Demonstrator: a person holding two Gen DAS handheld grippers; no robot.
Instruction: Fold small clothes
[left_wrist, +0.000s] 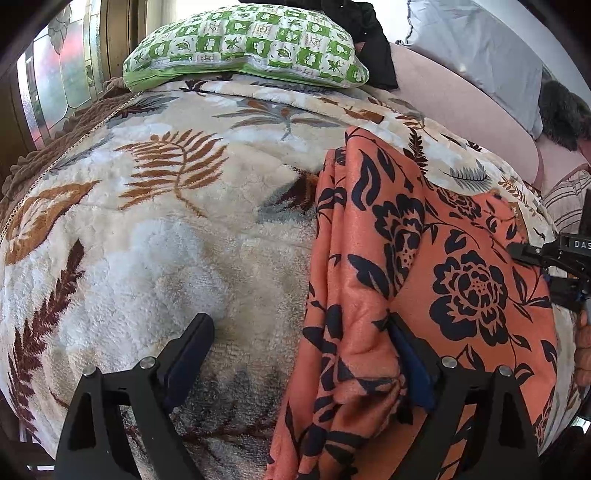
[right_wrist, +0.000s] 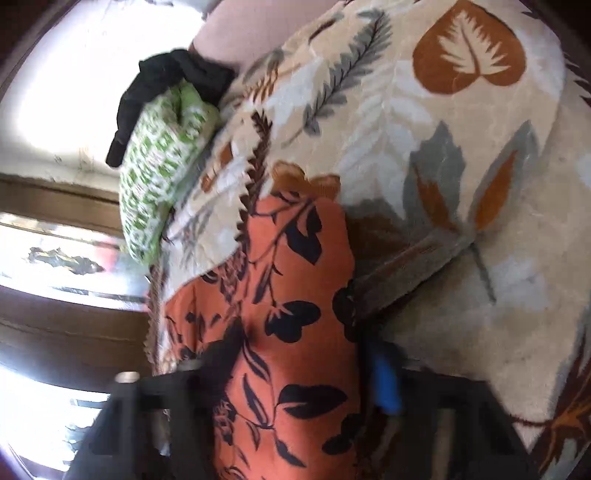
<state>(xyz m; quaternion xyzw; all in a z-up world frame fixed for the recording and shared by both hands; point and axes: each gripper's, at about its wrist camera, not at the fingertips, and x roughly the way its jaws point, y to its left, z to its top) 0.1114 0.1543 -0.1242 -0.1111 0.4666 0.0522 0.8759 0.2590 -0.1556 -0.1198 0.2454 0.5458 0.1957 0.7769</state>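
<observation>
An orange cloth with black flowers (left_wrist: 424, 258) lies on a leaf-patterned plush blanket (left_wrist: 166, 240), its left side folded into a thick ridge. My left gripper (left_wrist: 301, 325) stands open over the blanket; the ridge lies against its right finger (left_wrist: 402, 350), the left finger (left_wrist: 195, 339) rests on bare blanket. At the cloth's right edge the right gripper (left_wrist: 532, 254) reaches in. In the blurred right wrist view the cloth (right_wrist: 295, 295) fills the gap of the right gripper (right_wrist: 295, 350), whose fingers (right_wrist: 384, 384) close on it from both sides.
A green checked pillow (left_wrist: 243, 44) lies at the blanket's far end with a black garment (left_wrist: 369, 33) behind it. A pink sheet (left_wrist: 461, 99) and a grey pillow (left_wrist: 480, 48) lie far right. A window with patterned glass (left_wrist: 55, 81) runs along the left.
</observation>
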